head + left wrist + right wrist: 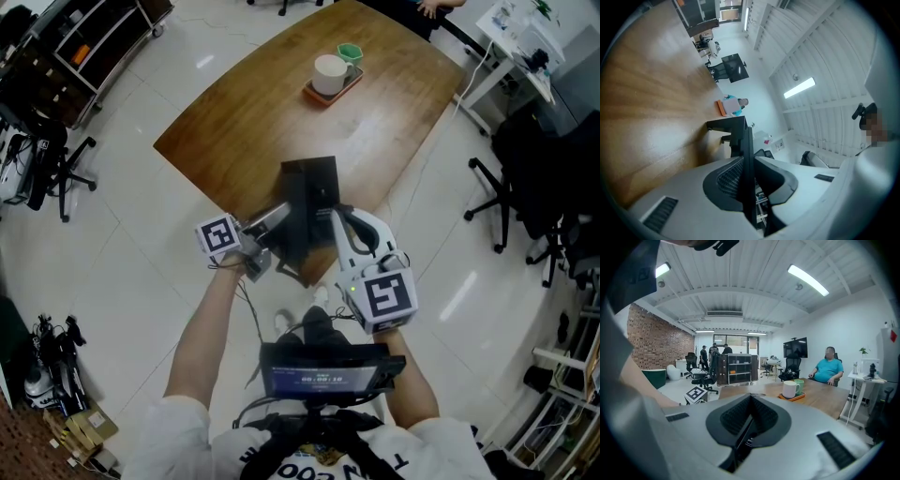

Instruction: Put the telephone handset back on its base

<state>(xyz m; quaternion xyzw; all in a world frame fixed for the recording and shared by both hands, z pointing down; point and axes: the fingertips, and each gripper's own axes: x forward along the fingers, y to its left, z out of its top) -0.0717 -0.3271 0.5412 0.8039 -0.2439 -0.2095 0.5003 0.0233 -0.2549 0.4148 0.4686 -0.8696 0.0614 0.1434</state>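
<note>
Pinching a thin black panel in the left gripper fingers, right gripper fingers closed empty, we are risking it slipping off the brown wooden bench's six-o'clock edge.

A long wooden counter stands on a glossy white tiled floor. Black office chairs sit off its right side, beside a white side table. Beyond its far end are a dark shelf unit, a brick wall and a wall screen, under ceiling strip lights.
</note>
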